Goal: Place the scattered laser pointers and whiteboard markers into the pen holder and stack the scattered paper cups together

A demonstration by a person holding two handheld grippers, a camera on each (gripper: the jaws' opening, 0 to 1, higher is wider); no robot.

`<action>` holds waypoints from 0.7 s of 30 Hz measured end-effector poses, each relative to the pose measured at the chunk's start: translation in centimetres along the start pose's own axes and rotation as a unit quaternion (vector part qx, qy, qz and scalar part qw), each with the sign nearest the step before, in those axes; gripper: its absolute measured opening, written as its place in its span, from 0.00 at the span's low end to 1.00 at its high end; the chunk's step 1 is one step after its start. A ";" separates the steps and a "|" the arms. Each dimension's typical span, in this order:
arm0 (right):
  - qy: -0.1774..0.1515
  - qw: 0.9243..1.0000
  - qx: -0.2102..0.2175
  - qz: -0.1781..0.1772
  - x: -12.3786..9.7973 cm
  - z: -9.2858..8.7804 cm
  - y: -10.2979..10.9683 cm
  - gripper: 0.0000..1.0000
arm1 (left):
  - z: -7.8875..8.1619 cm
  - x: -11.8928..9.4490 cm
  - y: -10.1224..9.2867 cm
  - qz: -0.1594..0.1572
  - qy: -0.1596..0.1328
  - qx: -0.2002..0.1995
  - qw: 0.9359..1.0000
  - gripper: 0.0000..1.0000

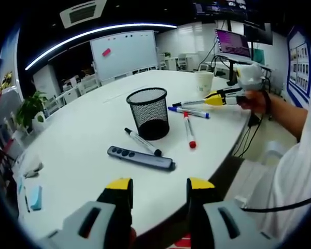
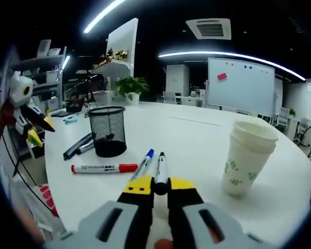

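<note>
A broad white round table (image 1: 83, 140) carries everything, and the black mesh pen holder (image 1: 149, 112) stands upright near its middle, the landmark for the rest. In the left gripper view, a black-capped whiteboard marker (image 1: 142, 141) lies just beside the holder's base on the near side, and a grey laser pointer (image 1: 140, 157) with dark buttons lies nearer the camera than that marker. A red-capped marker (image 1: 189, 131) lies to the right of the holder, and a blue-capped marker (image 1: 188, 111) lies beyond it, further right. The stacked paper cups (image 1: 203, 82) stand well beyond the holder toward the far edge.

The left gripper (image 1: 158, 189) hangs over the near rim of the table with its yellow-tipped jaws apart and nothing between them. The right gripper (image 2: 156, 185) has its jaws pressed together around a black-capped marker (image 2: 160, 171). In the right gripper view, that marker points toward the holder, with the blue-capped marker just beside it and the red one lying crosswise in front of the holder. The cups stand well to the right of the holder there.

Around the table the room is an office: a whiteboard (image 1: 124, 53) with a pink eraser stands far behind the holder, curved strip lights (image 1: 93, 33) run along a dark ceiling, a potted plant (image 1: 31, 109) sits off to the left, and lit monitors (image 1: 232, 44) glow at the far right.
</note>
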State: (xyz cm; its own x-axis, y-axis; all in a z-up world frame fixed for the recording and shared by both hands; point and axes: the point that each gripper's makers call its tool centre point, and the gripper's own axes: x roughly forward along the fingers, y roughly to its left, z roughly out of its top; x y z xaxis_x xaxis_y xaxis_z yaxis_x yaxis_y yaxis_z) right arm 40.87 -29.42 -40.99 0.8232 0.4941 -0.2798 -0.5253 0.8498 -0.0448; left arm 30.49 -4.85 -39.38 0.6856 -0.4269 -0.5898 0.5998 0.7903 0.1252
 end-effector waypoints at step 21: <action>-0.049 0.999 0.017 -0.012 -0.5 2.8 -0.7 0.09 | -0.2 0.0 -0.1 -0.001 0.002 0.000 1.000 0.42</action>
State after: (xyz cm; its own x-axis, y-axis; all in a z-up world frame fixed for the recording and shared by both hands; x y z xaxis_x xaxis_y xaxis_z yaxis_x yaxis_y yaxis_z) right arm 41.44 -29.75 -38.14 0.8532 0.4884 -0.1832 -0.4996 0.8661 -0.0177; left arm 30.40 -4.83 -39.55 0.6827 -0.4263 -0.5935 0.6012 0.7893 0.1246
